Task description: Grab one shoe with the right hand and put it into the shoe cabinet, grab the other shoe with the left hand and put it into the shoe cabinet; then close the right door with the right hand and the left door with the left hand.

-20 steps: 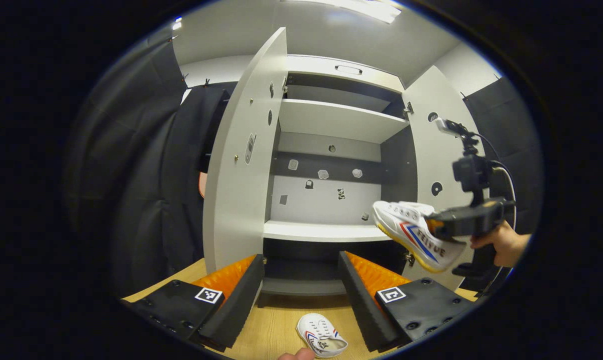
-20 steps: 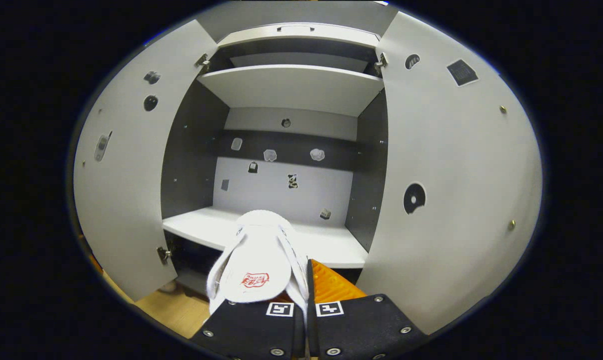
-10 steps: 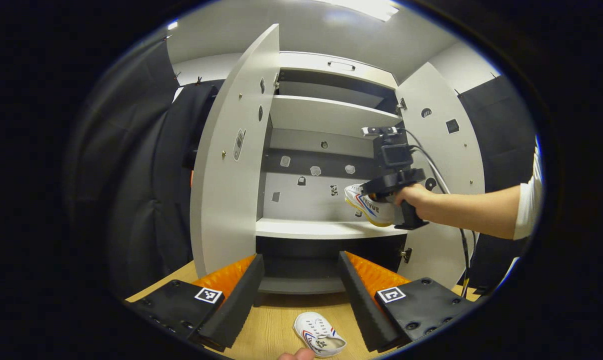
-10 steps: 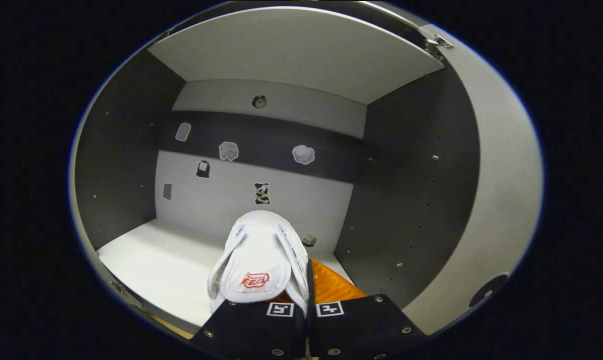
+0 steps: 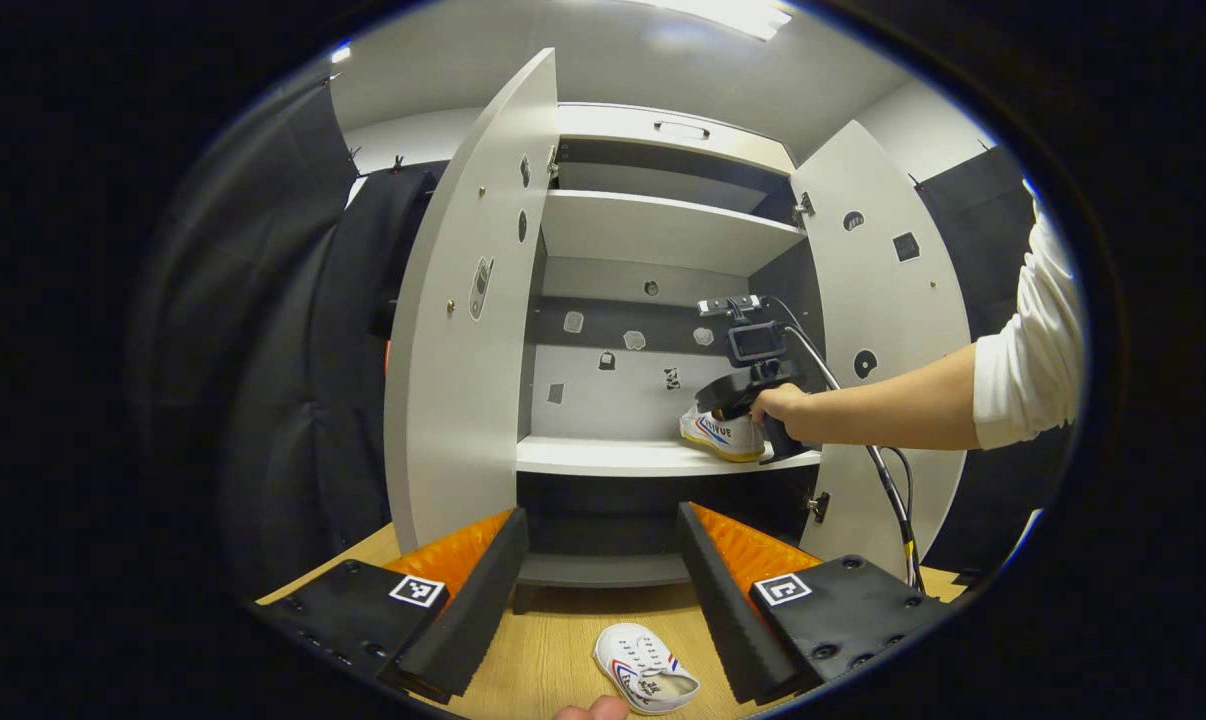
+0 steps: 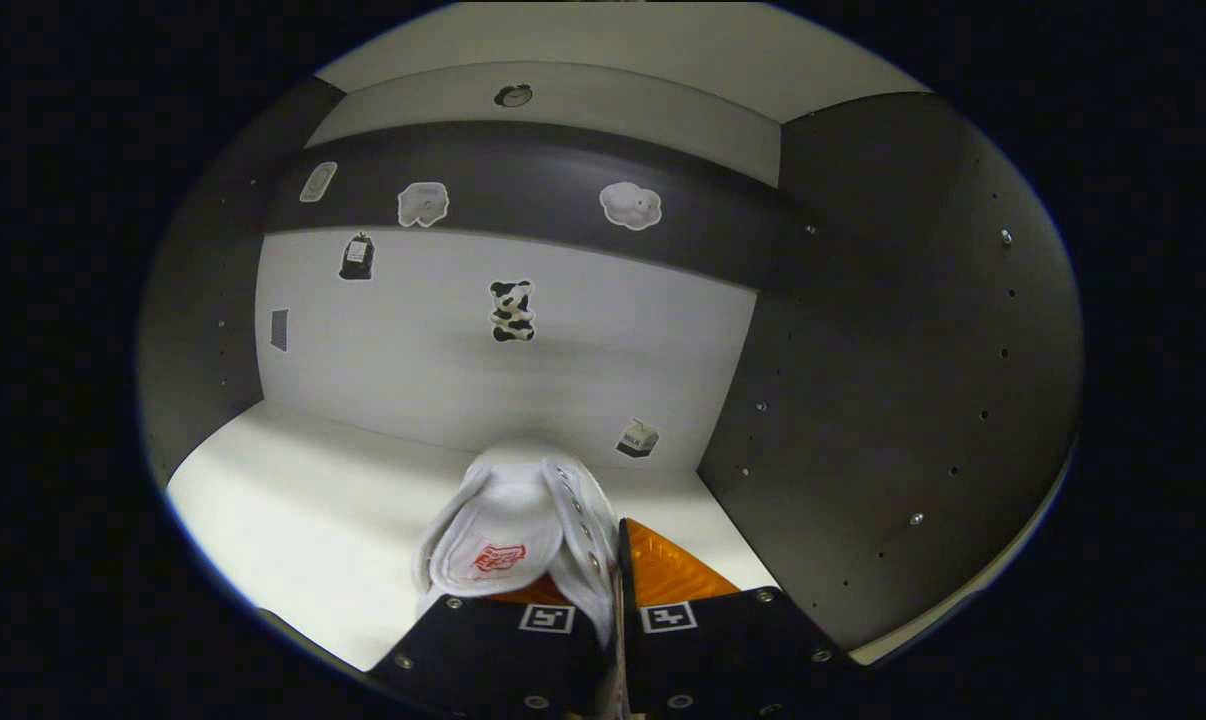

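2 shoes, 2 doors, 2 claws

R gripper clamped, arm stretched fwd; L gripper fingers spread wide, probably idle.

A staged recording booth dressed as a home entryway. Black cloth hangs as walls around a pale shoe cabinet with both doors open, standing on a wood-look floor. Small cartoon stickers dot the cabinet's back panel. A ceiling light panel glows overhead.
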Motion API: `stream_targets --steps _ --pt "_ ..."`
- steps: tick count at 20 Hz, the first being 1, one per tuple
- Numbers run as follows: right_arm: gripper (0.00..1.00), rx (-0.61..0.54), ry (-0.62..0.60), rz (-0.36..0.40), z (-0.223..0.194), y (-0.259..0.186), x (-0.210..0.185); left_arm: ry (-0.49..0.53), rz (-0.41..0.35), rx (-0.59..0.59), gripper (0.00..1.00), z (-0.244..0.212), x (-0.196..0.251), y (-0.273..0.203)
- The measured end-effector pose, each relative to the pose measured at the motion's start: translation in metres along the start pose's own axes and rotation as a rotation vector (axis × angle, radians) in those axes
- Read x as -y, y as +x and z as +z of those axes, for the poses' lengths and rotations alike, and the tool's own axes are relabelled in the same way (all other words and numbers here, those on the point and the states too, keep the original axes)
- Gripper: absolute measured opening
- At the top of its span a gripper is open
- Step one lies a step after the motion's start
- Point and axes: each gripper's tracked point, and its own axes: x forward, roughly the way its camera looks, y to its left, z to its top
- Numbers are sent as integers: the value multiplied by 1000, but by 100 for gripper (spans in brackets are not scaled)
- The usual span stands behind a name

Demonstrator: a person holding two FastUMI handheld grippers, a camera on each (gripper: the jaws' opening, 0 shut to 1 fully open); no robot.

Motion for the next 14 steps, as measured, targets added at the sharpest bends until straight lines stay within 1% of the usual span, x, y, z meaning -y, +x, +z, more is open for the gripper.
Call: stream_targets --steps 1,2,3,4,5,6,7,9,10,11,12,13,14 --pt "12 4 -3 3 1 0 0 0 0 0 99 0 0 0" --pt "15 0 -4 7 0 -1 0 -2 -1 1 96 0 0 0" --pt "28 9 -20 -2 2 -4 4 -4 -2 1 96 0 0 0" --pt "35 21 -39 0 4 -5 7 -6 -5 -1 96 0 1 0" --pt "54 31 -53 5 7 -11 9 -9 -9 -3 96 -1 2 0" --pt "62 38 -67 13 9 -16 12 -11 -13 -4 96 -1 3 0" --pt "77 43 -80 19 10 -21 15 -12 -19 -2 96 0 5 1" --pt "88 44 -89 41 10 -34 19 -10 -30 7 96 3 8 1" --pt "89 52 -89 48 11 -40 22 -8 -34 13 96 5 10 1" --pt "92 52 -95 53 9 -45 25 -8 -41 18 96 6 12 1" --pt "92 48 -93 63 6 -52 26 -8 -48 20 94 7 15 1" --pt "92 41 -75 73 3 -56 28 -10 -54 21 96 7 17 1" --pt "92 32 -49 87 -1 -59 29 -13 -61 22 96 7 20 1"
